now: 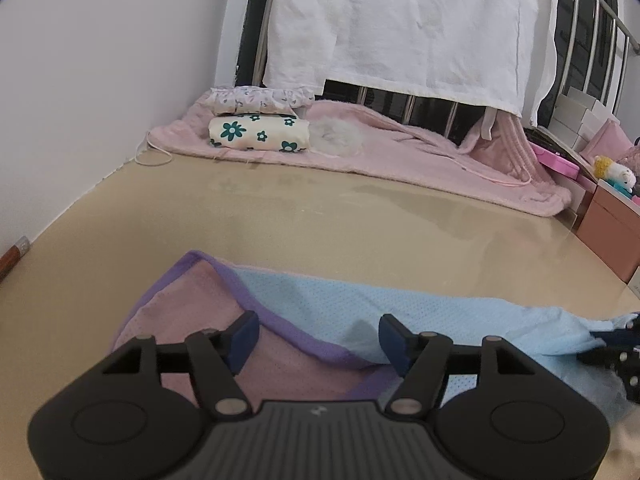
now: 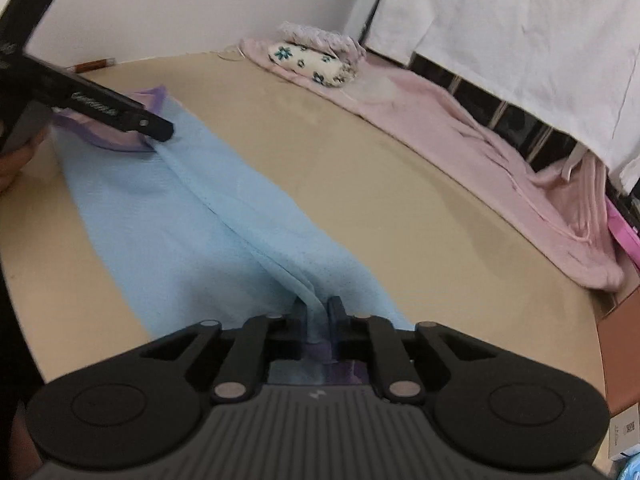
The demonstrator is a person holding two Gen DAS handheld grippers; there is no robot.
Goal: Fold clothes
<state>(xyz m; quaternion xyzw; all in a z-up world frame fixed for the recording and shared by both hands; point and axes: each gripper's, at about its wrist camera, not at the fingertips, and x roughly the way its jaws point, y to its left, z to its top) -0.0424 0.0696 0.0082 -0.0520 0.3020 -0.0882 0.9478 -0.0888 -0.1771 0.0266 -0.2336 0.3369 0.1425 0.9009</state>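
Note:
A light blue mesh garment (image 2: pixel 192 216) with a purple hem and pink lining (image 1: pixel 200 320) lies stretched across the beige table (image 1: pixel 320 220). My left gripper (image 1: pixel 318 340) is open, its blue fingertips (image 1: pixel 244 338) hovering over the purple-edged end of the garment (image 1: pixel 340 304); it also shows in the right wrist view (image 2: pixel 158 130). My right gripper (image 2: pixel 318 312) is shut on the other end of the blue garment, which bunches into folds between the pads. The right gripper shows at the right edge of the left wrist view (image 1: pixel 618 348).
A pink blanket (image 1: pixel 400 148) lies along the table's far side with a folded flower-print cloth (image 1: pixel 260 132) and a lilac ruffled cloth (image 1: pixel 260 98) stacked on it. A white sheet (image 1: pixel 400 20) hangs behind. A pink cabinet with toys (image 1: pixel 612 216) stands at right.

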